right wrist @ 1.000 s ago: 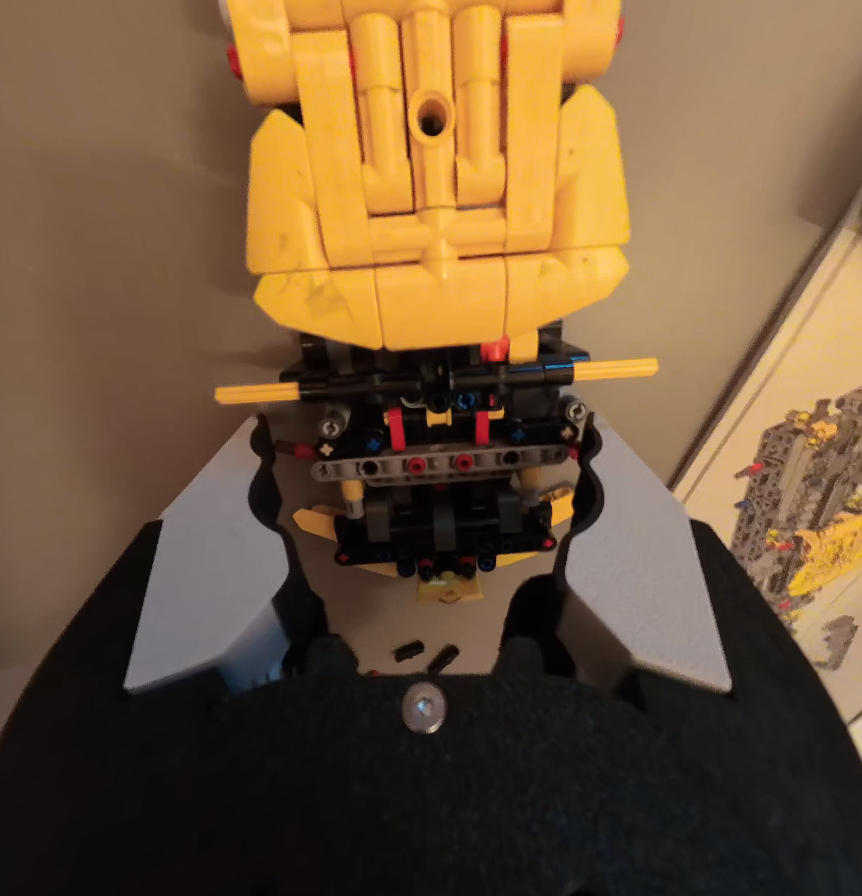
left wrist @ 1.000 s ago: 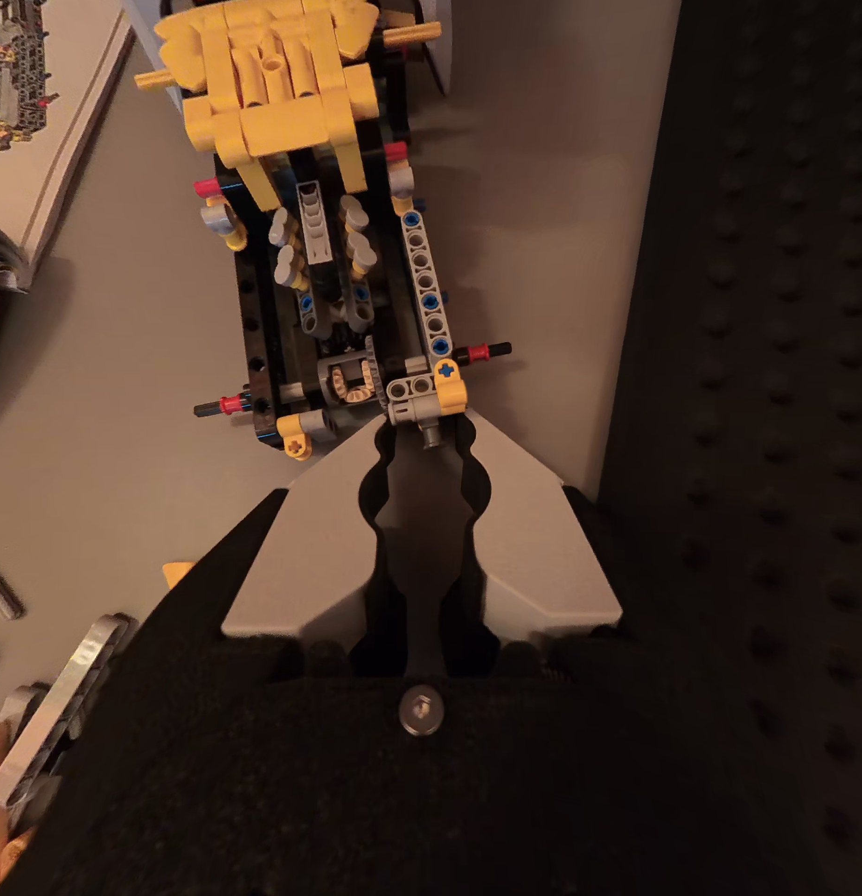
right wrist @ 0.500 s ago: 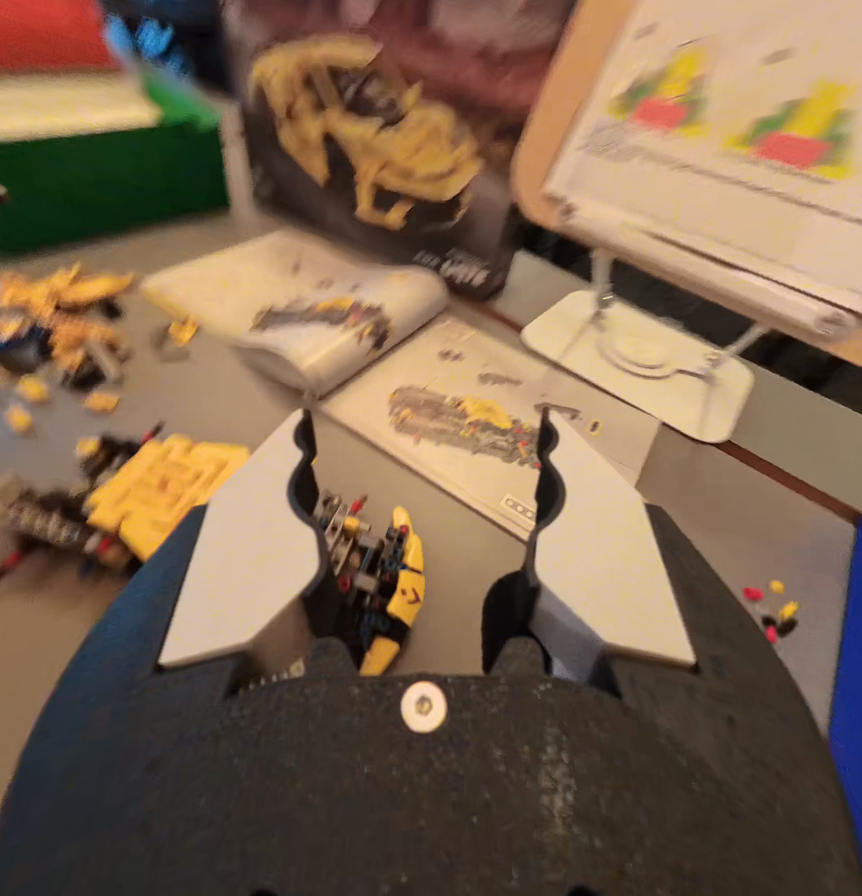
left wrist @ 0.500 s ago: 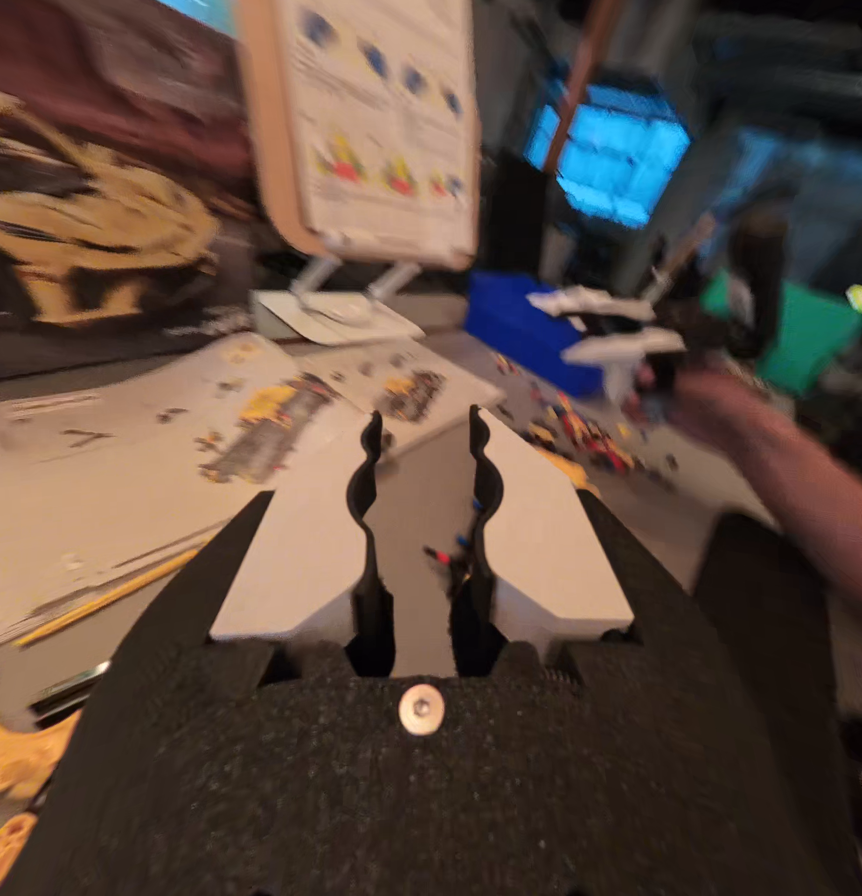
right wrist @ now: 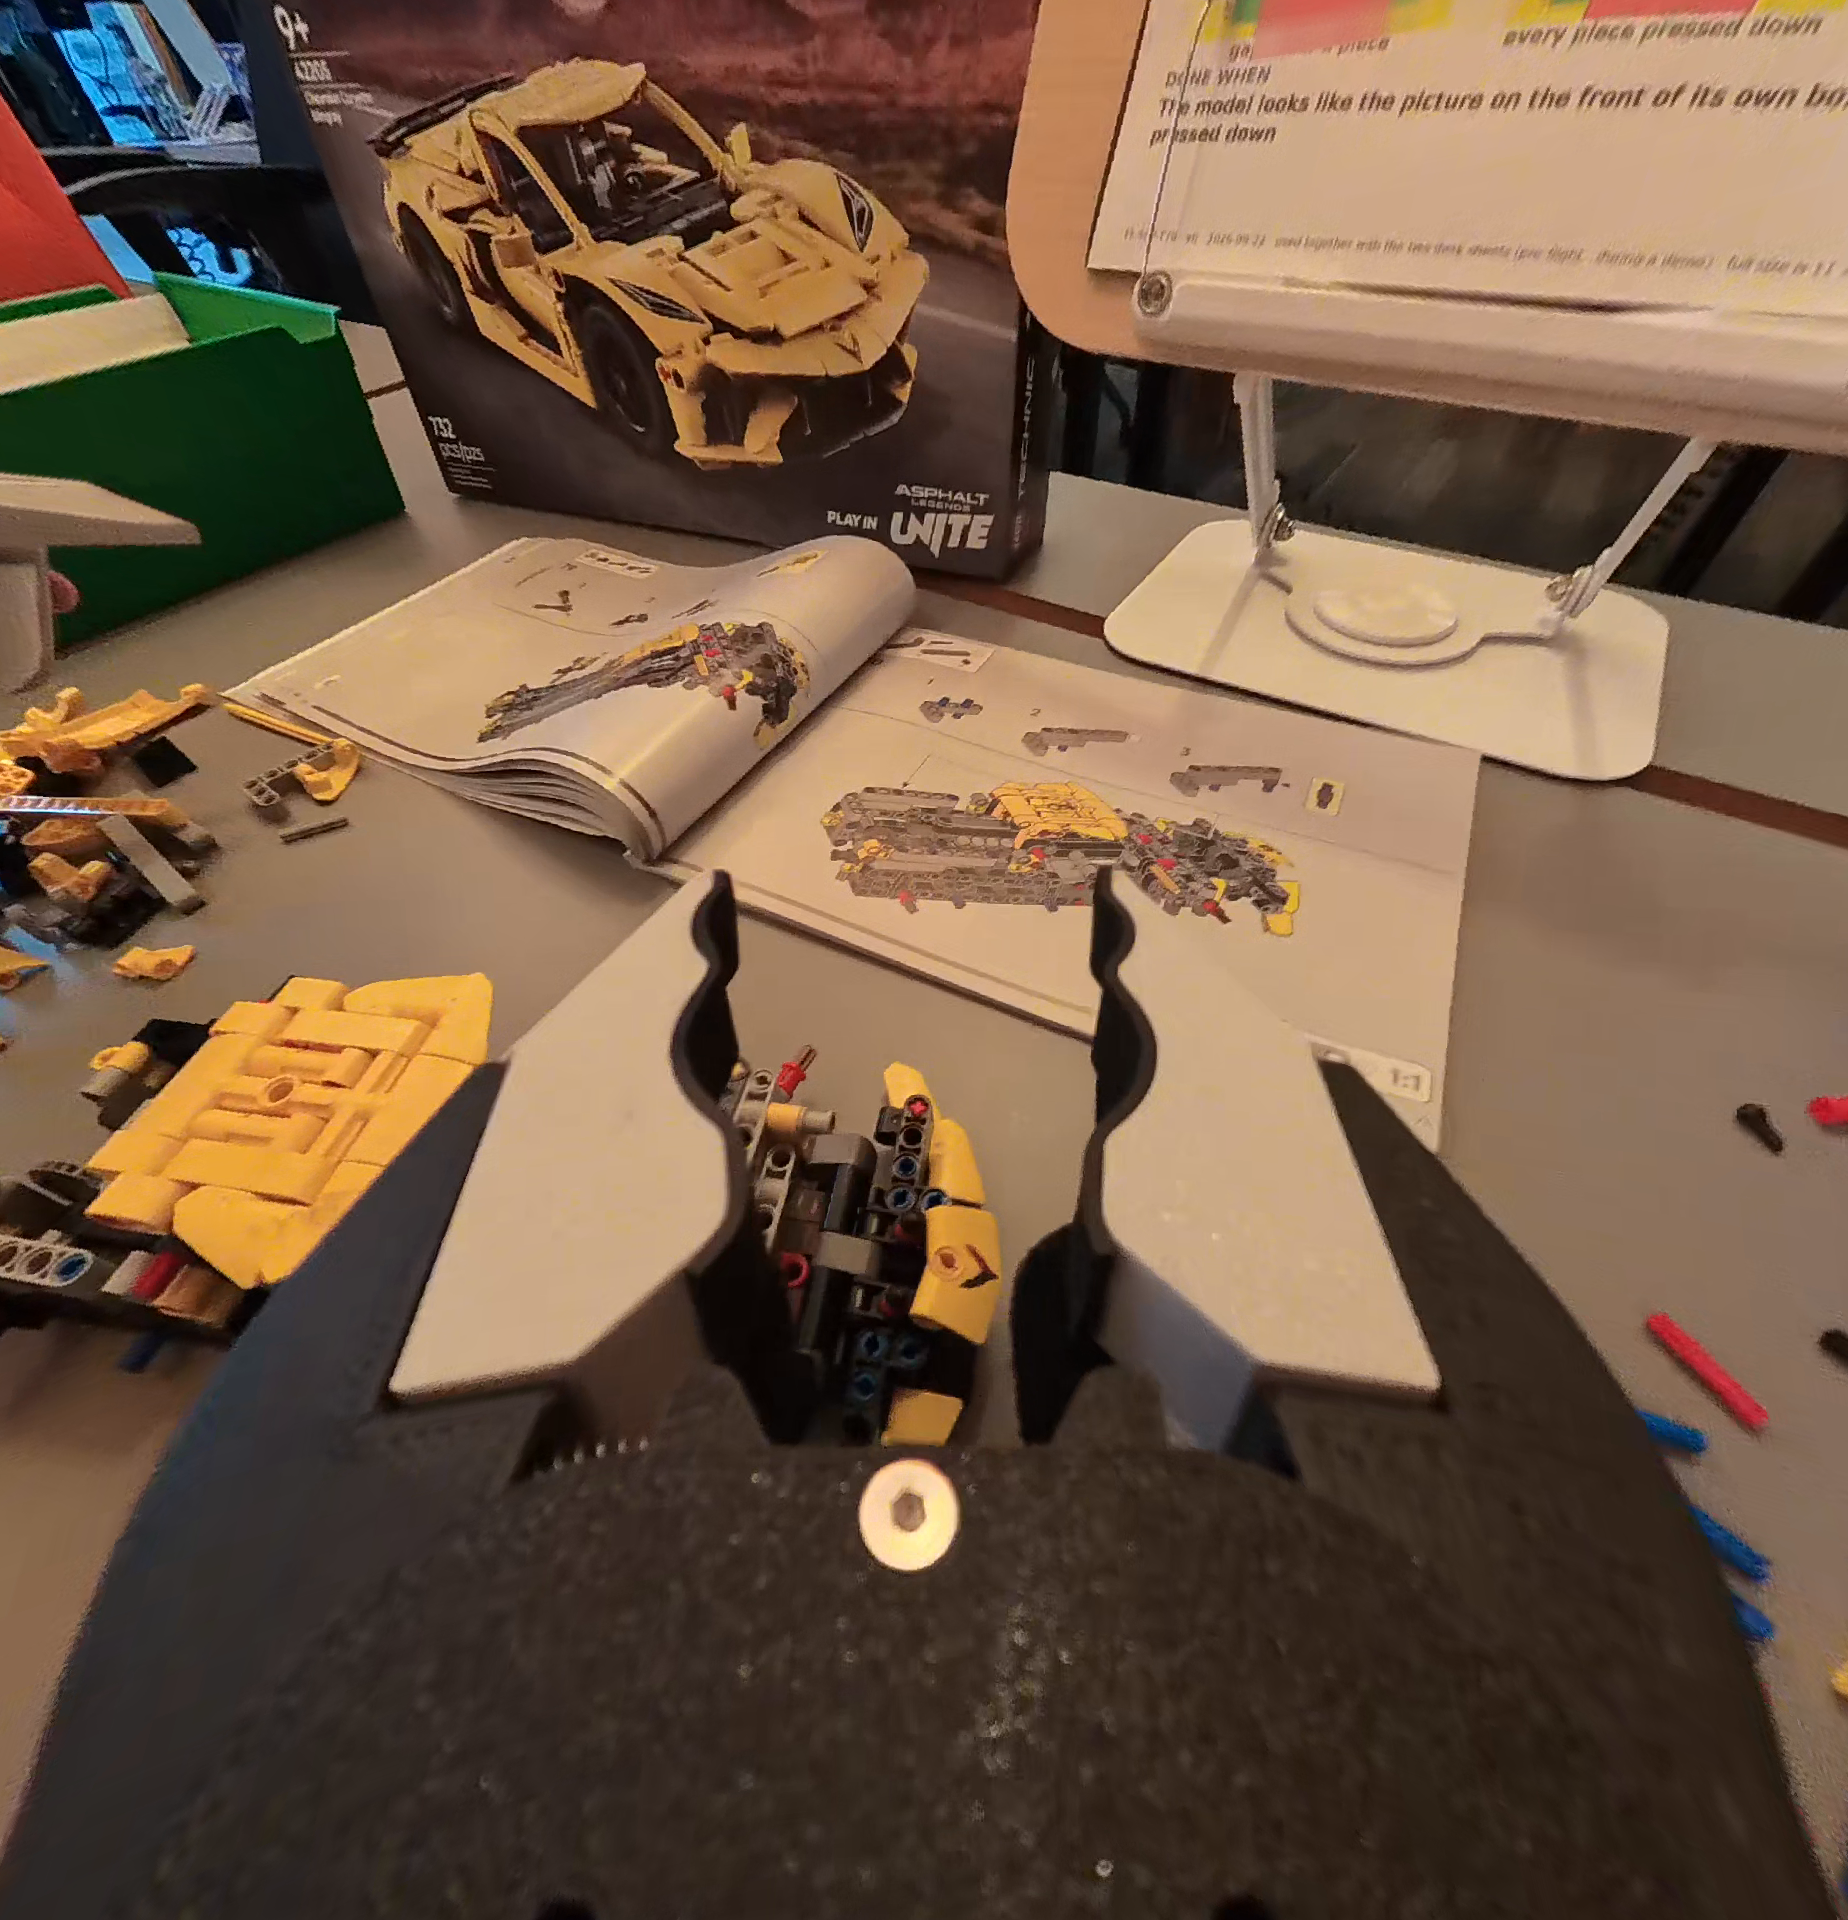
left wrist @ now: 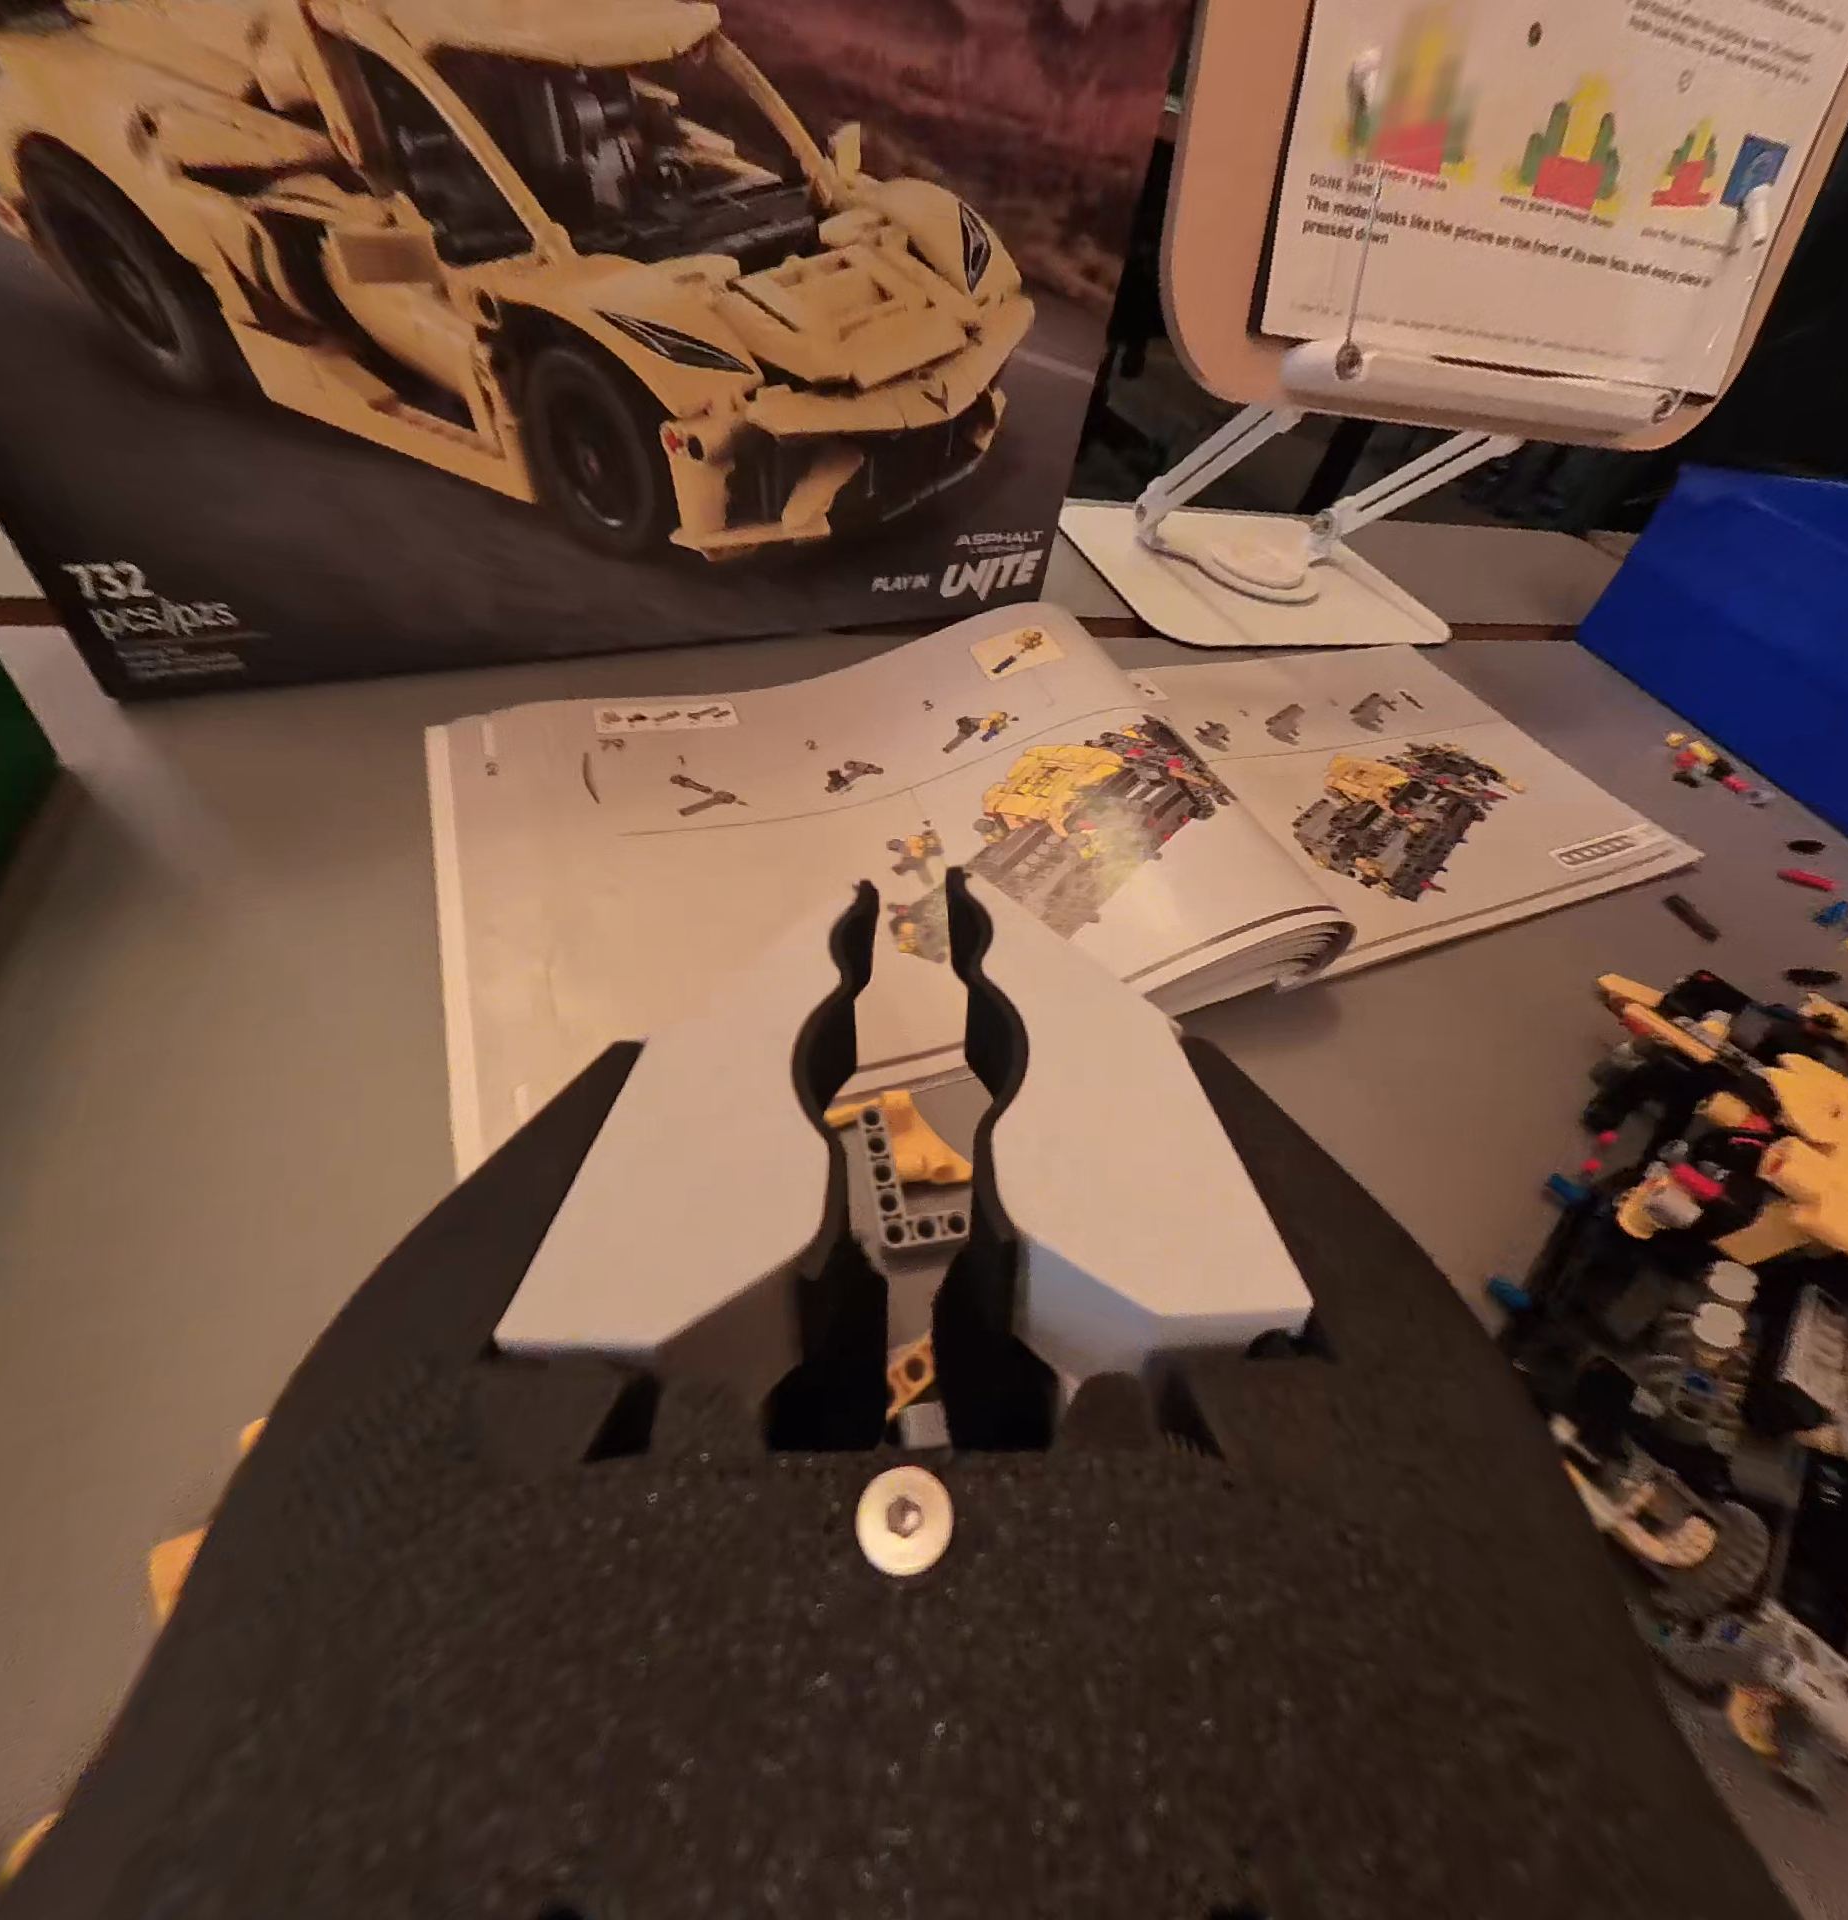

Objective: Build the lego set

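Observation:
In the left wrist view my left gripper hovers over the open instruction booklet. Its jaws stand a narrow gap apart with nothing between the tips. A grey L-shaped beam with a yellow panel lies on the table below it. The partly built yellow and black car model lies at the right. In the right wrist view my right gripper is open wide. A small black and yellow sub-assembly lies on the table under it, beside the left finger and clear of the right finger. The model's yellow block lies to the left.
The set's box stands at the back, with a paper sheet on a white stand to its right. A green bin is at the far left and a blue bin at the right. Loose pieces lie at the left and right. Across from one pair of fingers to the other is roughly 30 centimeters.
Both views swung up from looking straight down on the model to looking across the table. The right jaws, which stood around the model's front end, narrowed. The left jaws are closer together than half a second ago.

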Tool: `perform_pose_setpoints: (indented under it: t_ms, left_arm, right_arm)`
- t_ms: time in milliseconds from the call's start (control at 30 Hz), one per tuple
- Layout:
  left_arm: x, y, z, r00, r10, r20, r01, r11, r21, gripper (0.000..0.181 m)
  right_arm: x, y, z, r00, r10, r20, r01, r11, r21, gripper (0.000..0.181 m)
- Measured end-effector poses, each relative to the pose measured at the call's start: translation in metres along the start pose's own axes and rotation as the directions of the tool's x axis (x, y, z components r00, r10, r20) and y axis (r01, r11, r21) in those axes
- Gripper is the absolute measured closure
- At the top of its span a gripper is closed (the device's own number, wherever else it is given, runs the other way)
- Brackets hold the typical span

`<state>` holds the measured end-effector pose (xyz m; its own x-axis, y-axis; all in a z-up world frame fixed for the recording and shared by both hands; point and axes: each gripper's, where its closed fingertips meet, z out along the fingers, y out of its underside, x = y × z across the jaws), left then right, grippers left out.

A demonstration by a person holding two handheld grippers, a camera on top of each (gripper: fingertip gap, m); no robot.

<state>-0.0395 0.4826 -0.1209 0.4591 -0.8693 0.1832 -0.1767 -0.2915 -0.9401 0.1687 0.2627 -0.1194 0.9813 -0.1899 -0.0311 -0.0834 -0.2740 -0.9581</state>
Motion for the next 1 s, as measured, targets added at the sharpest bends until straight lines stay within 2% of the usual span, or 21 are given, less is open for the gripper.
perform_pose_setpoints:
  t_ms: [100,300,567,767,1000]
  left_arm:
    - [-0.002,0.001,0.001,1.000,-0.016,-0.007,0.016,1.000,0.012,0.168]
    - [0.000,-0.002,0.003,0.997,-0.053,-0.049,0.054,0.998,0.024,0.168]
    - [0.011,-0.007,-0.003,0.998,0.012,-0.065,-0.008,0.998,0.061,0.168]
    - [0.020,-0.007,-0.005,0.995,0.079,-0.067,-0.074,0.995,0.071,0.168]
    - [0.022,-0.011,-0.007,0.993,0.018,-0.117,-0.008,0.996,0.084,0.168]
  right_arm:
    - [0.004,-0.004,-0.001,0.999,-0.036,-0.018,0.037,0.999,0.024,0.120]
    - [0.016,-0.006,-0.001,0.999,0.046,-0.008,-0.046,0.998,0.046,0.122]
    - [0.026,-0.011,-0.009,0.993,0.118,-0.002,-0.118,0.989,0.084,0.123]
    - [0.030,-0.003,-0.011,0.995,0.098,-0.020,-0.097,0.993,0.064,0.122]
    - [0.036,0.007,-0.011,0.987,0.161,-0.016,-0.160,0.985,0.065,0.123]
